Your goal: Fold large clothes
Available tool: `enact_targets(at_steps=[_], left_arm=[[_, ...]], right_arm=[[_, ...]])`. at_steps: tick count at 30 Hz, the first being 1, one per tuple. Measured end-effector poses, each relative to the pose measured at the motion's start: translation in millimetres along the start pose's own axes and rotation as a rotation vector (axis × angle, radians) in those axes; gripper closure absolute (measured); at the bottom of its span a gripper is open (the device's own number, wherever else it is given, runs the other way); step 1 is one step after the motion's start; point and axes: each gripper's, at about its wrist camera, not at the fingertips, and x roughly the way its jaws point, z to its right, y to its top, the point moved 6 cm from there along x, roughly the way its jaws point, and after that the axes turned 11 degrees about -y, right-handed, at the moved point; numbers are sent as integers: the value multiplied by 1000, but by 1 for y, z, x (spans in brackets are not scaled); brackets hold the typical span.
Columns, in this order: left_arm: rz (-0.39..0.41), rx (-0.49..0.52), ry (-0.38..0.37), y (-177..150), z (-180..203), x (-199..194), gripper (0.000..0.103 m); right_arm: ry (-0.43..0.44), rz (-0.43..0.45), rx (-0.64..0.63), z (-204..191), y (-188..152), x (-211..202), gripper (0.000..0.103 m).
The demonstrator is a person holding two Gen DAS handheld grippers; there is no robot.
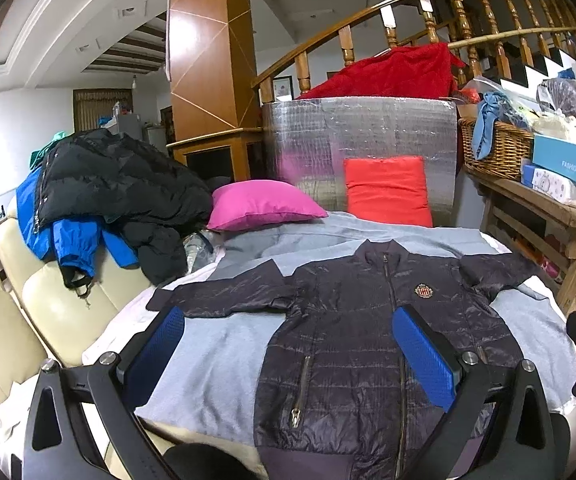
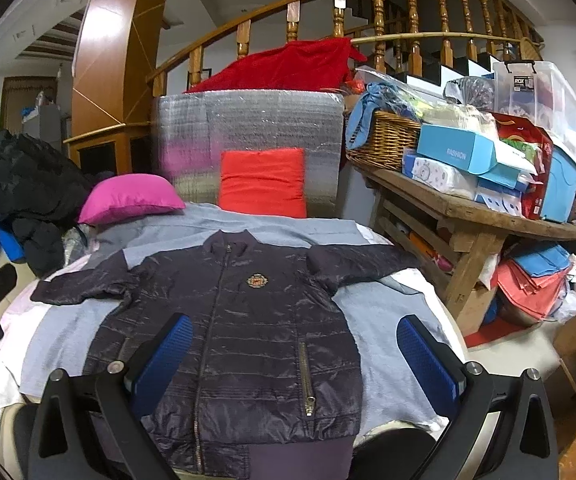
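Note:
A dark navy quilted jacket (image 1: 352,332) (image 2: 248,320) lies flat, front up and zipped, on a grey blanket (image 1: 216,364) (image 2: 388,312), with both sleeves spread sideways and the collar pointing away. My left gripper (image 1: 288,320) hovers open above the jacket's left half, its blue pads (image 1: 156,356) wide apart and holding nothing. My right gripper (image 2: 292,328) also stands open over the jacket's right half, blue pads (image 2: 428,360) spread with nothing between them. The other gripper's body shows at each view's edge.
A pile of black and blue coats (image 1: 104,192) lies on a cream sofa (image 1: 48,312) at left. A pink pillow (image 1: 264,204) and a red cushion (image 1: 388,190) sit behind the jacket. A cluttered wooden table (image 2: 480,208) with a wicker basket (image 2: 384,140) stands at right.

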Motion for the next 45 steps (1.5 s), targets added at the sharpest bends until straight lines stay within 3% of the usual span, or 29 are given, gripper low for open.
enact_targets(at_steps=[7,13,18,21,26,28,30,33,36,40,41,42,45], left_arm=[[-40,-13,-26,11,8,53,0],[-129,-40,-42,11,16,148,0],[-295,-121,-44,-22,19,262,0],[-382,-149,-18,-53,19,314,0],[-464,-126,8,-95,22,357,0],[-488,-112,5,-99,25,366,0],[-471,-83,15,-96,28,370,0],[-443,-64,30,-90,28,371,0],[-437,-66,35,-86,25,374,0],[-433,-70,37,-83,23,384,0],[-433,-64,38,-83,25,384,0],[-434,-59,37,-83,27,384,0],[-433,-50,34,-83,28,386,0]], right_arm=[[-46,-42,-9,2,14,48,0],[-13,-111,44,13,27,135,0],[178,-211,262,64,28,268,0],[235,-268,470,113,16,351,0],[378,-418,855,171,-13,470,2],[400,-427,949,183,-17,505,6],[391,-432,994,191,-19,535,21],[243,-477,988,203,-28,572,24],[155,-509,961,209,-34,599,25],[152,-496,971,211,-33,624,37],[154,-493,977,212,-32,626,49],[146,-502,979,212,-32,632,69],[153,-456,981,214,-24,629,89]])
